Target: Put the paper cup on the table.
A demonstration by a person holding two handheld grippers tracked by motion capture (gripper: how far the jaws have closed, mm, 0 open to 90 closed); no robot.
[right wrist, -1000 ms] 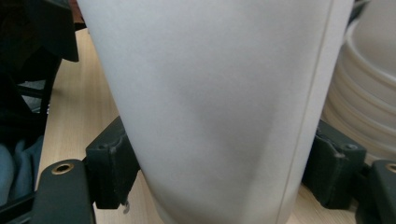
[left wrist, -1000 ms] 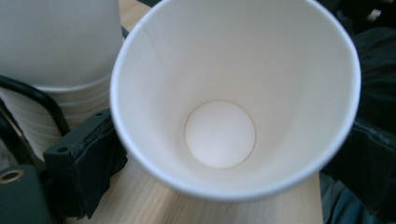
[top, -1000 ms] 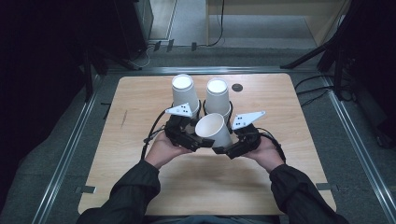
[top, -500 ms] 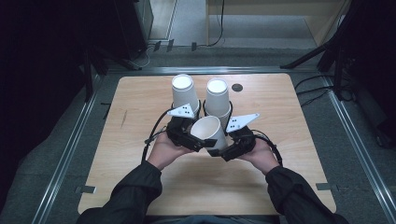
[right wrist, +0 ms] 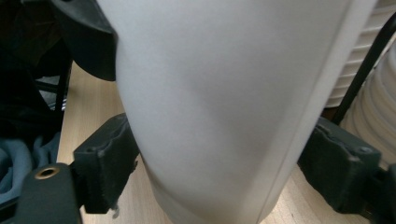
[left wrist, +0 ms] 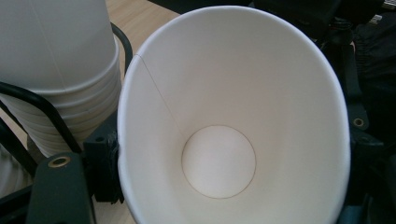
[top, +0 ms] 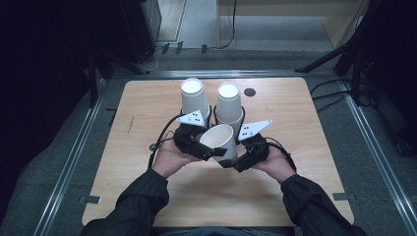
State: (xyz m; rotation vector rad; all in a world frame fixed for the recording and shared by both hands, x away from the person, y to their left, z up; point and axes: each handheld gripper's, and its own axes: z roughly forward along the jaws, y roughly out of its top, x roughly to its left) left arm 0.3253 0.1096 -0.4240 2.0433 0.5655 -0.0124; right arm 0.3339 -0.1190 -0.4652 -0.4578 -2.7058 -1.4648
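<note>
High view, left to right with the paper cup (top: 219,141) as the landmark: the left gripper (top: 206,149) sits against the cup's left side, the tilted cup is held over the table (top: 147,196) between the two hands with its open mouth facing up and toward the left gripper, and the right gripper (top: 235,158) sits against its right side. Behind the cup stand two stacks of upturned cups (top: 212,102), side by side. Left gripper view has a left pad touching the cup's rim as the jaws have just been closing, though a firm pinch cannot be told; right gripper view has the jaws, which have just been opening, spread around the cup's wall (right wrist: 219,107), their pads (right wrist: 105,161) at or just beside it.
</note>
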